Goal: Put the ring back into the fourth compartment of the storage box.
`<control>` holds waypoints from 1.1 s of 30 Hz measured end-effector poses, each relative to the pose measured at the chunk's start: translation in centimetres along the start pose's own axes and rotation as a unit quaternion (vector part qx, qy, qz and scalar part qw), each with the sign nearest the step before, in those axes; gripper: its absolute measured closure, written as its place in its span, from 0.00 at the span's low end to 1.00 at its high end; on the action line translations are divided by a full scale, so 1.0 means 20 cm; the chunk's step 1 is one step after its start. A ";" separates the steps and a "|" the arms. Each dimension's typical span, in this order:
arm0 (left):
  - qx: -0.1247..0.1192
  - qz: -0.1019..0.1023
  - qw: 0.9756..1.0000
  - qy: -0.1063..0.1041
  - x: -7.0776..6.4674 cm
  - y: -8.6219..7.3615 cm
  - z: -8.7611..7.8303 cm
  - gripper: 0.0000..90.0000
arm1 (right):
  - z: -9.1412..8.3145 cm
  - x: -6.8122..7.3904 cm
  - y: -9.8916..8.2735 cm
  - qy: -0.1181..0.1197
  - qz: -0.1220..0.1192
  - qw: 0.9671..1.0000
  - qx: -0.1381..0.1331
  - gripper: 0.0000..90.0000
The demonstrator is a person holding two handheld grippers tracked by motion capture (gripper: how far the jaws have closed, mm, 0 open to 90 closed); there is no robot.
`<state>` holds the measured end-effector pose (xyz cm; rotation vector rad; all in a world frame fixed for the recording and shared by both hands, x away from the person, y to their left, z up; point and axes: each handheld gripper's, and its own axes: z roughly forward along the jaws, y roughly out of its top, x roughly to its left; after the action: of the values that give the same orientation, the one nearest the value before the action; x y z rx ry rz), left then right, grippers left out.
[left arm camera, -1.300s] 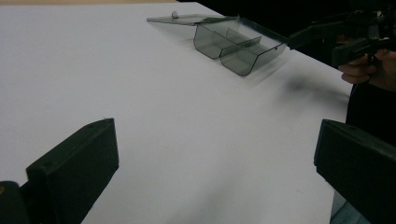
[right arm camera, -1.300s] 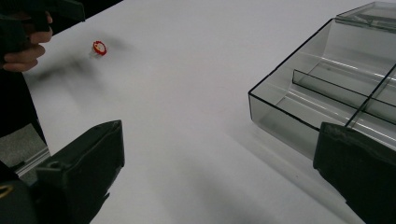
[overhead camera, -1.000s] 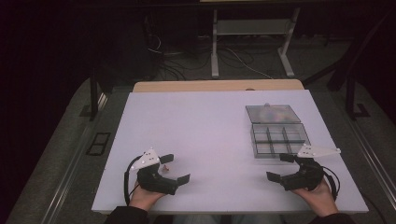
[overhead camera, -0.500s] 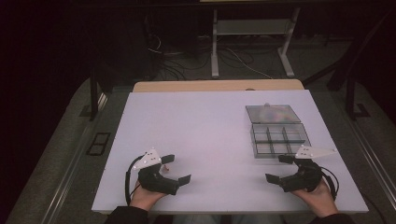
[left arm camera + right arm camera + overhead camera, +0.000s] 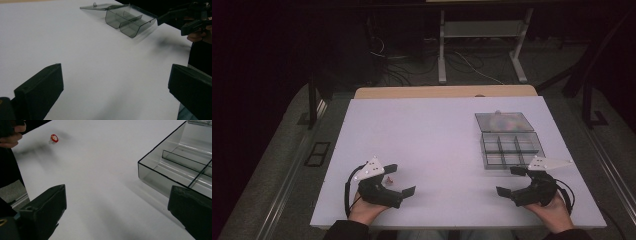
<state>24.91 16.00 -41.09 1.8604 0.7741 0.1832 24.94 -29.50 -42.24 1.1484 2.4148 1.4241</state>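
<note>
- High view: my left tongs [image 5: 401, 180] and right tongs [image 5: 508, 181] rest wide apart, empty, at the desk's [image 5: 432, 135] near edge.
- Smoky plastic box [image 5: 510, 149], lid open, sits just beyond my right tongs.
- Small red piece [image 5: 54, 138] lies beside my left tongs.

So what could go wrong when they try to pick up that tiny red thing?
The red piece is small and lies flat on the table, so wide jaws might flick it away. It sits close to the left hand-held gripper, far from the open divided box beside the right hand-held gripper, so it could drop during the carry.
</note>
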 end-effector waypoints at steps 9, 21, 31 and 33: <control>0.017 0.007 1.000 0.007 0.02 0.05 -0.03 0.00 | 0.00 0.00 0.00 -0.001 0.000 1.000 0.003 0.02; 0.038 -0.003 0.999 0.023 0.11 0.09 -0.09 0.00 | 0.01 0.00 -0.01 -0.004 -0.003 1.000 0.005 0.02; 0.064 -0.001 0.997 0.033 0.16 0.12 -0.09 0.00 | 0.00 0.00 -0.01 -0.004 -0.002 1.000 0.005 0.02; 0.069 -0.002 0.997 0.036 0.18 0.12 -0.09 0.00 | 0.00 0.00 -0.01 -0.005 -0.002 1.000 0.006 0.02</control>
<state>27.83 18.92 -38.95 1.9912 0.8569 0.1993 24.92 -29.53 -42.45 1.1486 2.4215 1.4016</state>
